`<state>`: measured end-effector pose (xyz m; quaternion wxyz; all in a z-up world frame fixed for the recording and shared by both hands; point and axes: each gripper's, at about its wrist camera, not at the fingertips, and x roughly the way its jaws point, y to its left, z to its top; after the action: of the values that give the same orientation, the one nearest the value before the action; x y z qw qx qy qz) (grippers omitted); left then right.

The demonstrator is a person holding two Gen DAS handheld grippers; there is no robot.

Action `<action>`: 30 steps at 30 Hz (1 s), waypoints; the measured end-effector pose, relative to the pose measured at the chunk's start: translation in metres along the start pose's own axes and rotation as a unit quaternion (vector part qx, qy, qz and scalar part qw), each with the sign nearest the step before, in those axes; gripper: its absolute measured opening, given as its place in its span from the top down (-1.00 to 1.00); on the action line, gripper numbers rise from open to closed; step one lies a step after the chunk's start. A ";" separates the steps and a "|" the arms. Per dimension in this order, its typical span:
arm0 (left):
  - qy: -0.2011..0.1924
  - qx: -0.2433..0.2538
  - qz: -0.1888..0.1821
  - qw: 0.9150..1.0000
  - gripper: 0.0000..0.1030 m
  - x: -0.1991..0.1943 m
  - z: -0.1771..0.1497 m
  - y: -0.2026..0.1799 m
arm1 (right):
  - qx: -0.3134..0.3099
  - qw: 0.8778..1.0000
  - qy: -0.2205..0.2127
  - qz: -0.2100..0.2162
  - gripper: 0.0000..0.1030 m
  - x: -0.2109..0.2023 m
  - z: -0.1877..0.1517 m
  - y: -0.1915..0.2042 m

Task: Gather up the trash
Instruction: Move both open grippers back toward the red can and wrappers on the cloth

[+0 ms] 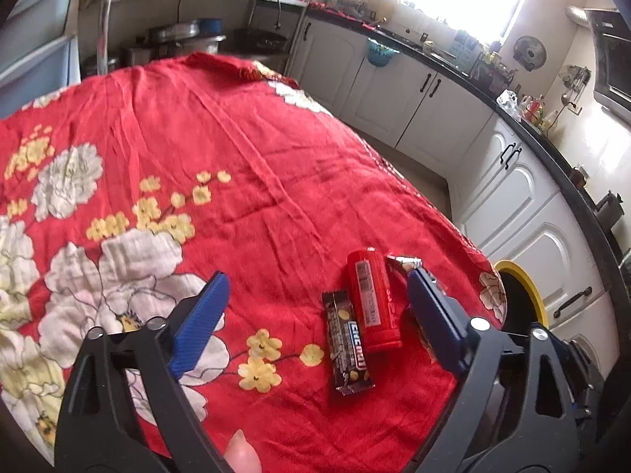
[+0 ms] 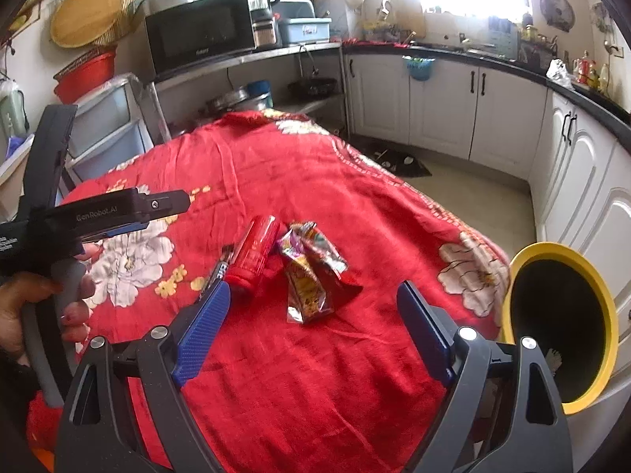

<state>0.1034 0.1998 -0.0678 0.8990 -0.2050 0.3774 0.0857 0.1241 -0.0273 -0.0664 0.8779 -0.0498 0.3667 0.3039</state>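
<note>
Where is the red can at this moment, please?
The red can lies on its side on the red cloth, between the dark bar wrapper and the crumpled foil packet.

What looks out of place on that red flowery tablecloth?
Three bits of litter: a red can lying on its side, a dark snack bar wrapper beside it, and a crumpled foil packet. Nothing spilled.

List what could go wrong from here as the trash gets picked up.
1. The red can lies on its side touching the chocolate bar wrapper; the open left gripper may pinch both or roll the can.
2. The crumpled snack wrapper is flat and light; the open right gripper could snag the red tablecloth.
3. The yellow-rimmed bin stands off the table's edge; a drop could miss.
</note>
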 end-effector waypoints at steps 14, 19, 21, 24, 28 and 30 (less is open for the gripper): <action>0.078 -0.057 -0.064 0.993 0.26 0.035 -0.022 0.011 | -0.012 0.998 0.062 0.019 -0.18 0.053 -0.008 0.004; 0.092 -0.073 -0.084 0.990 0.38 0.043 -0.024 0.009 | -0.011 0.997 0.071 0.020 -0.13 0.065 -0.007 0.002; 0.095 -0.074 -0.087 0.989 0.39 0.046 -0.025 0.007 | -0.009 0.997 0.075 0.021 -0.10 0.070 -0.007 0.002; 0.103 -0.076 -0.084 0.988 0.39 0.053 -0.027 0.005 | -0.005 0.996 0.083 0.024 -0.01 0.077 -0.008 0.001; 0.107 -0.079 -0.087 0.987 0.40 0.058 -0.028 0.008 | -0.006 0.996 0.089 0.022 0.14 0.085 -0.011 0.002; 0.109 -0.084 -0.088 0.986 0.40 0.060 -0.028 0.011 | -0.006 0.996 0.086 0.021 0.26 0.086 -0.011 0.003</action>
<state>0.1244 0.1979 -0.1316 0.8360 -0.3209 0.4449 0.0146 0.1624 0.0139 -0.1321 0.8363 -0.0735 0.4399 0.3188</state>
